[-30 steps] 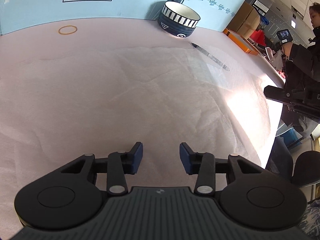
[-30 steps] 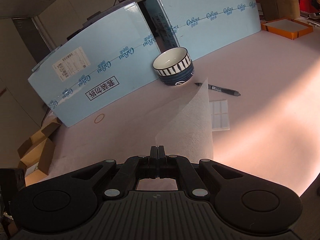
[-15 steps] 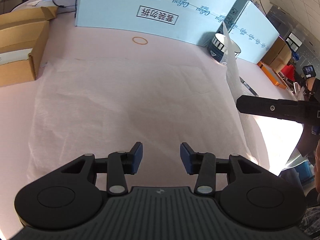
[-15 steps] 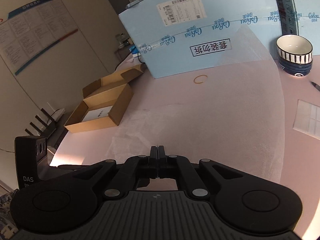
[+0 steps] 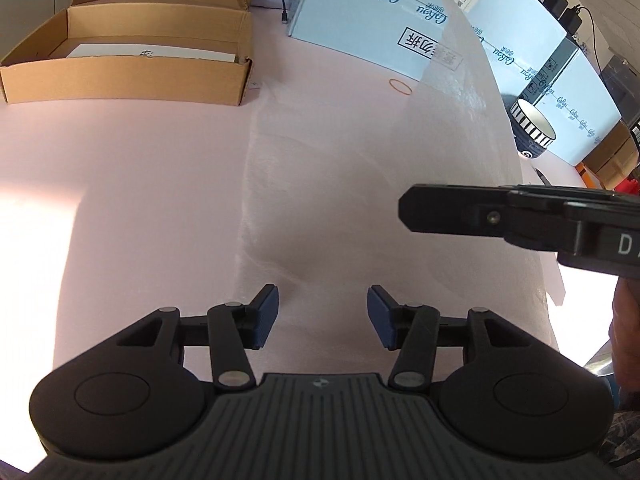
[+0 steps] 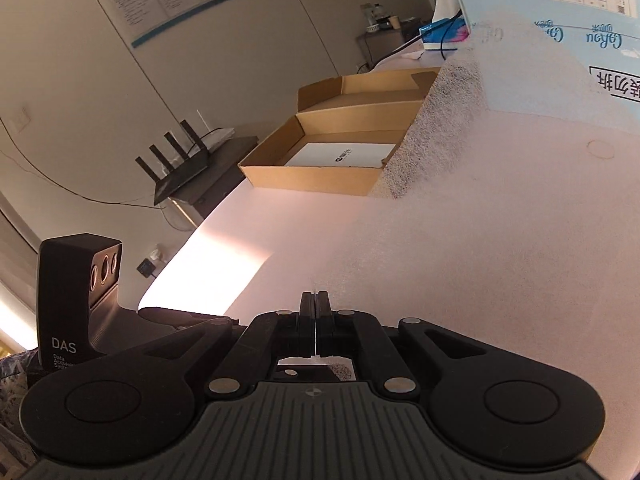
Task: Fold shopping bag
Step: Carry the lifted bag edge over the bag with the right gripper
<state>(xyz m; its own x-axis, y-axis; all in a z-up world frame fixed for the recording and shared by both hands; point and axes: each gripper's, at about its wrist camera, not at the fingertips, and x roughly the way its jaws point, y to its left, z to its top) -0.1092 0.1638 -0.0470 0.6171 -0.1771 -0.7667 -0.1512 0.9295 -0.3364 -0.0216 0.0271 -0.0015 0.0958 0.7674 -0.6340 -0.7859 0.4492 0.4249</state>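
Pink tabletop (image 5: 140, 184), blue cartons (image 5: 400, 16) at back, cardboard tray (image 5: 120, 68) far left. Since a second ago: shopping bag (image 5: 360, 168) hauled leftward off the flat, now arching over itself; fold roughly half done. Right gripper (image 6: 315, 304) clamped tight on the bag's edge. Left gripper (image 5: 323, 314) hovering above the lower layer, jaws opening, nothing gripped. Left view only: bowl (image 5: 534, 128), rubber band (image 5: 401, 86), lower layer's left edge. Right view only: pinch itself, weave up close.

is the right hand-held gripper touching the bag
Touching. In the right wrist view the right hand-held gripper is shut on the bag, whose thin white sheet runs up from between the closed pads.
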